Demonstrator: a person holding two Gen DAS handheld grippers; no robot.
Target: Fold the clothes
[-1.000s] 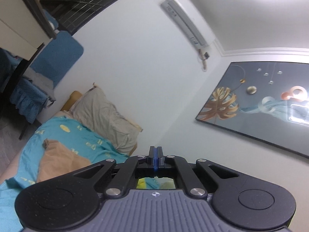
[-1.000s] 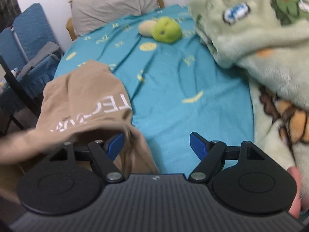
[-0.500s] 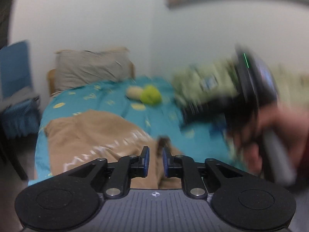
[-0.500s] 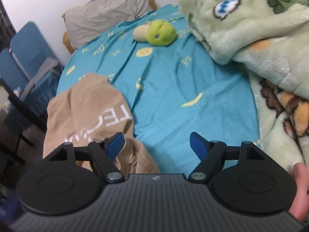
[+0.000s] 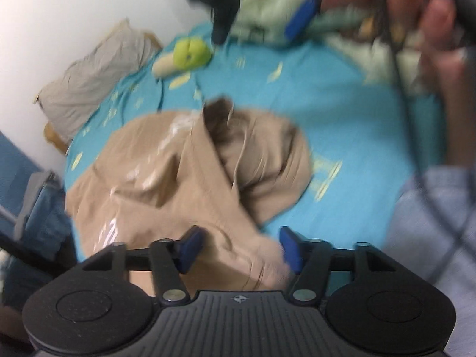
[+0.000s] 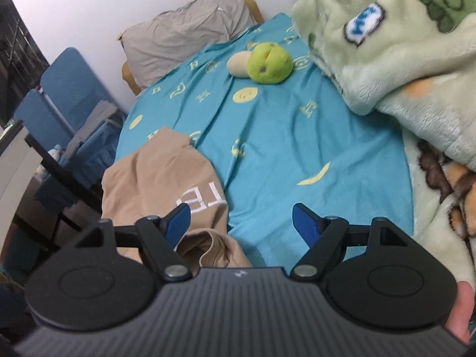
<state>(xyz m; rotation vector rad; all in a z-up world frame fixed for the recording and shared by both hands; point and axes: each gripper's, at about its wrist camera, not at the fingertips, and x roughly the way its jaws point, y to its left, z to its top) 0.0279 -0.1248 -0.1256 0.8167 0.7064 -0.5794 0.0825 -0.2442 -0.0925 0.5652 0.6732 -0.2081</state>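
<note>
1. Now your left tool (image 5: 241, 248) points down at the tan shirt (image 5: 190, 178); its jaws are opening, a fold of fabric between them, the pads not pressing it.
2. Shirt lies crumpled on the near left of the bed (image 6: 282, 136), white lettering showing.
3. Your right tool (image 6: 241, 223) hangs released above the blue sheet, nothing between its jaws, the shirt's edge just under its left finger.
4. Far: green plush toy (image 6: 269, 64), grey pillow (image 6: 184, 38). Right: fleece blanket (image 6: 386, 44).

- Left gripper (image 5: 240, 248) angled downward, jaws opening, cloth between the pads.
- Right gripper (image 6: 241, 223) tilted down, jaws wide apart, nothing gripped; right hand (image 5: 416, 15) holds it.
</note>
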